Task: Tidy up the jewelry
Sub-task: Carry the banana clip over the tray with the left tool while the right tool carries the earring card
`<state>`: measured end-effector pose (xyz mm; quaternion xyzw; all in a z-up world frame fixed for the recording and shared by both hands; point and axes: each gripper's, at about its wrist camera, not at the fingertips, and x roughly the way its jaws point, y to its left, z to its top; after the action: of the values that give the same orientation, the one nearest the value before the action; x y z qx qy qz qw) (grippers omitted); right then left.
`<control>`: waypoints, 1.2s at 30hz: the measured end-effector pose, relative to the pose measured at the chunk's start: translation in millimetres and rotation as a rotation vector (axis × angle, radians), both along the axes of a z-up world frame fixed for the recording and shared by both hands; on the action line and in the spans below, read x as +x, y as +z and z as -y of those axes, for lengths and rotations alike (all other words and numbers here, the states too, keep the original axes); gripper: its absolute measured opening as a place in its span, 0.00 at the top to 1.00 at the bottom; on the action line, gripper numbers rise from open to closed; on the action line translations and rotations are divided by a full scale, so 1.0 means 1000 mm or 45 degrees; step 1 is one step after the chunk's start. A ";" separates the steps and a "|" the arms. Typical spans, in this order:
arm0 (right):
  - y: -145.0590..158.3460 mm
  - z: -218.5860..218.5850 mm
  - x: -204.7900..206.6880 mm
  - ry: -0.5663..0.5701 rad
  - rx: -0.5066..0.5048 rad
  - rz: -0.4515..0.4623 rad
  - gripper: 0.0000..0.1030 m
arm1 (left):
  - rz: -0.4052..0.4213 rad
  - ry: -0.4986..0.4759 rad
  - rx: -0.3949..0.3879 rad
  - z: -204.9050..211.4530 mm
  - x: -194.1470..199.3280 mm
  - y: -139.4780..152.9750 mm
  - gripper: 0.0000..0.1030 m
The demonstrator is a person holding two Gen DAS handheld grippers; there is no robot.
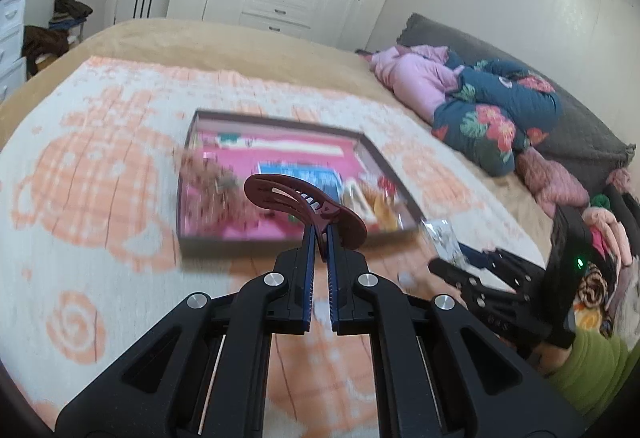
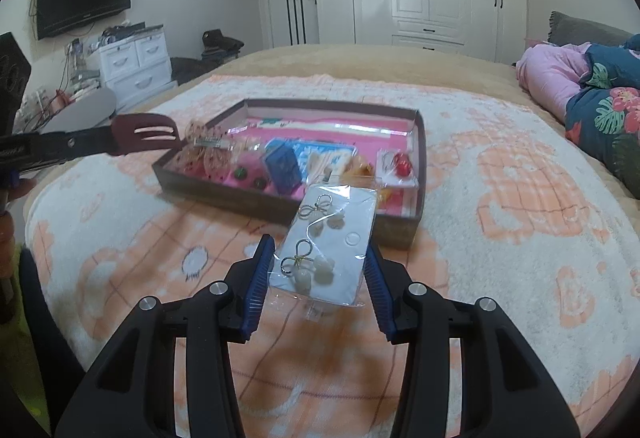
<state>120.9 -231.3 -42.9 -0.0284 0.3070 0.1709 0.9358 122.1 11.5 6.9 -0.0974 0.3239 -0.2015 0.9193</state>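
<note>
Blue-padded fingers of the left gripper [image 1: 321,238] are clenched on the thin stem of a dark red hair clip [image 1: 298,204], which stands up from the tips, its curved slotted blade arching left over the near part of the brown box [image 2: 224,198]. I judge the clip light and stiff, hard plastic that could twist or slide in the pads, so the narrow flat end now pinched looks like the right place to hold it.

Across the bed, the right gripper [image 2: 318,270] is grasping a clear-sleeved white earring card [image 2: 334,246] by its 2 long edges, with the 2 wire-and-bead earrings facing up. That packet seems very light, floppy and slick in its film, and the earrings look delicate, so pressure belongs on the card edges, never on the beads.

Both items hang clear of the orange-and-white blanket [image 2: 520,198]. In the right wrist view, the card's far end overlaps the near wall of the box, while the clip reaches toward its left corner.
</note>
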 end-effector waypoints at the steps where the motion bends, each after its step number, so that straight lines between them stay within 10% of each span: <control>1: 0.003 0.000 0.002 -0.005 -0.001 0.012 0.58 | 0.008 0.002 0.004 0.001 0.004 0.001 0.99; 15: 0.028 -0.011 0.061 -0.007 -0.035 0.106 0.59 | -0.033 0.046 0.078 0.015 0.074 -0.016 0.99; 36: -0.022 -0.045 0.125 0.013 -0.068 -0.120 0.57 | -0.106 0.097 0.114 0.008 0.111 -0.053 0.98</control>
<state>245.8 -186.6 -65.1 -0.0470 0.3549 0.1684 0.9184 232.6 3.6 -46.1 -0.0767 0.3666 -0.1473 0.9154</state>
